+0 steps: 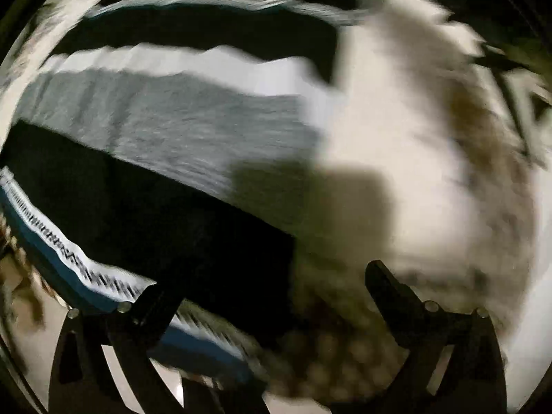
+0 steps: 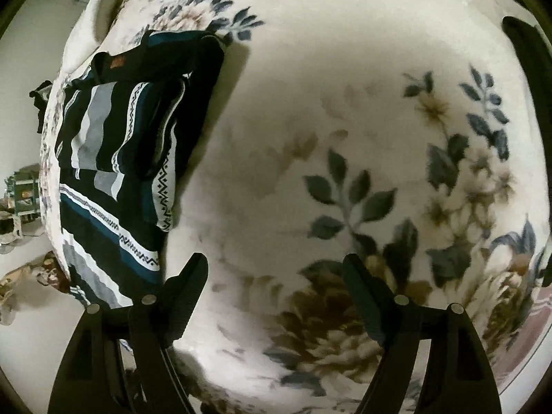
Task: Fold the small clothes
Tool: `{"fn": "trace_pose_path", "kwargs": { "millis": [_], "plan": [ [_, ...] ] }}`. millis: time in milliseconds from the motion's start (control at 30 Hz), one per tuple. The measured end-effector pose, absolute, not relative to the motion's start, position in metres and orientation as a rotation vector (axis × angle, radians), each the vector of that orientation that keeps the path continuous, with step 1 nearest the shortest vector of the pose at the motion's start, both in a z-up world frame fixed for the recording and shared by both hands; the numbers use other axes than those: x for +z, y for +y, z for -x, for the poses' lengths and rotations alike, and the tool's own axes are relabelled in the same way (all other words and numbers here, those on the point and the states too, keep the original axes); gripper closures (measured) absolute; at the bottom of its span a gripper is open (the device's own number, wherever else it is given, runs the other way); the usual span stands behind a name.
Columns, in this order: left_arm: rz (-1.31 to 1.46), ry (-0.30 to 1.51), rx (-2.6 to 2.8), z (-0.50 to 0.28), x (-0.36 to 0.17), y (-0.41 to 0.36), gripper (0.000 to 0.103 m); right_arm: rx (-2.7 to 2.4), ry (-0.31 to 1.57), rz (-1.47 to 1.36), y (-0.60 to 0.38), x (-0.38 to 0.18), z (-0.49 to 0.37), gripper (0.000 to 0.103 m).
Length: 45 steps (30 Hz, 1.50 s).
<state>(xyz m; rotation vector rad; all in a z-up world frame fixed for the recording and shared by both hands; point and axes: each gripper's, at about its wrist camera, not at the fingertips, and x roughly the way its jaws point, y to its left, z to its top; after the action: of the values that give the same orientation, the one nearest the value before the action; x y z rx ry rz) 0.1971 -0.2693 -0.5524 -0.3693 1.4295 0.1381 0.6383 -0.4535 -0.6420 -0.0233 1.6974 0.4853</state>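
Dim, vignetted fisheye views; left wrist view motion-smeared, right sharper, soft shadows, dark bowed edges.

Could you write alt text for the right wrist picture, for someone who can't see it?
A striped dark sweater lies partly folded on a cream floral blanket, off to the left. The right hand-held gripper hangs open above bare blanket, holding nothing.
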Motion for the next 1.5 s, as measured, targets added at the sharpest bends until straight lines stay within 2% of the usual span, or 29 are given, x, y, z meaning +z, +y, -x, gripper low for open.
{"fn": "trace_pose_path", "kwargs": {
  "millis": [167, 267, 400, 467, 500, 567, 600, 633, 667, 700, 733, 767, 900, 967, 1033, 1133, 1333, 1500],
  "plan": [
    [0.469, 1.384, -0.112, -0.177, -0.501, -0.28, 0.001, 0.443, 1.669, -0.026, -0.471, -0.642, -0.646, 0.021],
    [0.548, 1.34, -0.083, -0.18, -0.49, -0.263, 0.0, 0.414, 1.681, 0.025, -0.48, -0.646, -0.644, 0.021],
    [0.494, 1.363, 0.116, -0.191, -0.52, -0.239, 0.001, 0.371, 1.727, 0.121, -0.5, -0.65, -0.634, 0.021],
    [0.417, 1.413, 0.163, -0.197, -0.547, -0.245, 0.001, 0.36, 1.759, 0.066, -0.512, -0.653, -0.634, 0.021],
    [0.369, 1.44, 0.172, -0.202, -0.56, -0.253, 0.004, 0.357, 1.772, 0.015, -0.516, -0.655, -0.636, 0.021],
    [0.277, 1.485, 0.204, -0.208, -0.582, -0.265, 0.028, 0.379, 1.781, -0.107, -0.517, -0.658, -0.644, 0.021],
    [0.254, 1.496, 0.219, -0.21, -0.588, -0.268, 0.028, 0.405, 1.78, -0.195, -0.513, -0.661, -0.65, 0.021],
    [0.229, 1.485, 0.237, -0.211, -0.592, -0.27, 0.034, 0.439, 1.774, -0.284, -0.506, -0.664, -0.658, 0.021],
    [0.201, 1.468, 0.263, -0.211, -0.592, -0.271, 0.049, 0.464, 1.769, -0.339, -0.499, -0.666, -0.664, 0.021],
    [0.188, 1.46, 0.278, -0.21, -0.589, -0.27, 0.058, 0.505, 1.759, -0.422, -0.486, -0.672, -0.674, 0.021],
    [0.178, 1.454, 0.292, -0.209, -0.586, -0.269, 0.08, 0.528, 1.749, -0.479, -0.477, -0.676, -0.682, 0.021],
    [0.179, 1.445, 0.299, -0.208, -0.582, -0.266, 0.093, 0.556, 1.741, -0.539, -0.466, -0.681, -0.69, 0.021],
    [0.247, 1.402, 0.254, -0.2, -0.554, -0.249, 0.096, 0.555, 1.753, -0.714, -0.432, -0.71, -0.72, 0.023],
    [0.252, 1.395, 0.245, -0.198, -0.541, -0.244, 0.098, 0.56, 1.768, -0.747, -0.418, -0.721, -0.726, 0.038],
    [0.279, 1.378, 0.242, -0.194, -0.525, -0.233, 0.098, 0.563, 1.787, -0.712, -0.402, -0.729, -0.724, 0.088],
    [0.336, 1.348, 0.249, -0.189, -0.507, -0.21, 0.098, 0.544, 1.756, -0.618, -0.391, -0.711, -0.724, 0.092],
    [0.432, 1.272, 0.245, -0.19, -0.469, -0.167, 0.098, 0.549, 1.701, -0.498, -0.354, -0.648, -0.724, 0.093],
    [0.569, 1.202, 0.244, -0.179, -0.446, -0.098, 0.098, 0.592, 1.646, -0.403, -0.285, -0.586, -0.723, 0.093]
  ]
}}
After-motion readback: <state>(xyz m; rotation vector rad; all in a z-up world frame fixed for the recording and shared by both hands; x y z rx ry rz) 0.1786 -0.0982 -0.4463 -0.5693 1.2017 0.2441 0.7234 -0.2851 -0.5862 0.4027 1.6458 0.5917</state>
